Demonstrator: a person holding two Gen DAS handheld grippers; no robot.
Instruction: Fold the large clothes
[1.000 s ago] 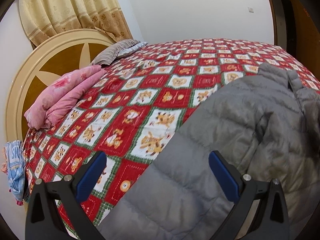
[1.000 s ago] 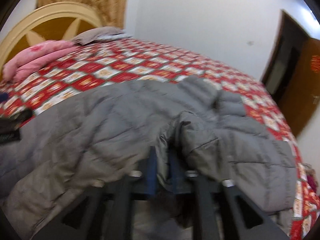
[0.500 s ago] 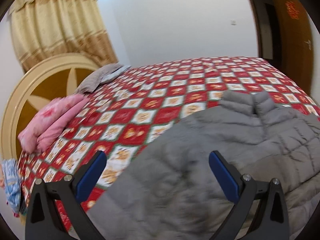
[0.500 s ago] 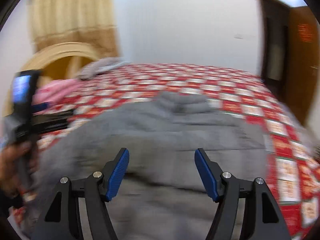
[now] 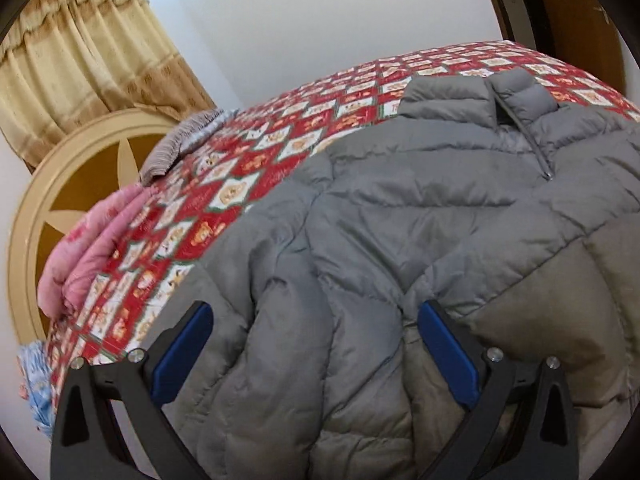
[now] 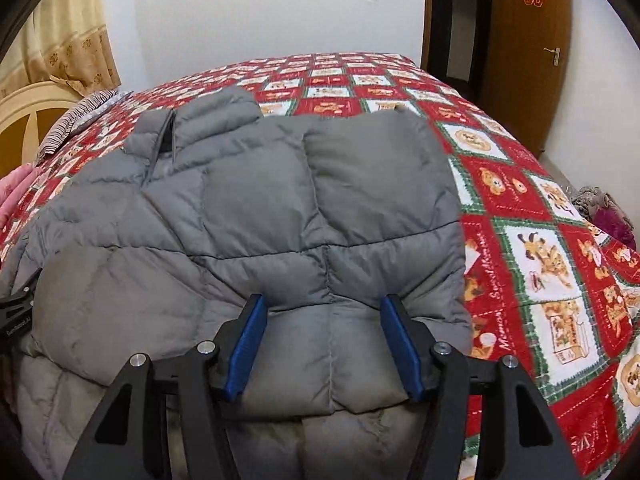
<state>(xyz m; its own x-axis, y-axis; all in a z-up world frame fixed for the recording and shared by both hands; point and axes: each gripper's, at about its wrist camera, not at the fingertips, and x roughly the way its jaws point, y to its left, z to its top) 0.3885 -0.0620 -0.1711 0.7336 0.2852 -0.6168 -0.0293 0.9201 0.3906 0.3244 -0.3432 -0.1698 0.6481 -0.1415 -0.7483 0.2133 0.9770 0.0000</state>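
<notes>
Left wrist view: we find the left claw (image 5: 316,344) spread wide, its 2 blue pads (image 5: 182,354) set either side of a puffed ridge of the grey down jacket (image 5: 420,220) near its lower hem. We cannot tell whether the pads touch the fabric; nothing is pinched. The jacket lies front-up on the bed's red patterned bedspread (image 5: 224,196), collar (image 5: 476,88) toward the far side. Bare bedspread runs along the jacket's left edge up to the pink folded blanket (image 5: 92,248) and the striped pillow (image 5: 180,144) by the round headboard (image 5: 52,208).

Right wrist view: we find the right claw (image 6: 324,344) also spread, somewhat narrower, with its pads (image 6: 246,348) flanking a seamed panel of the jacket (image 6: 248,208) at the near hem. A sleeve lies folded across the front. The jacket's right edge stands well apart from the bed's edge, with open bedspread (image 6: 532,248) between. The door (image 6: 524,48) stands beyond.
</notes>
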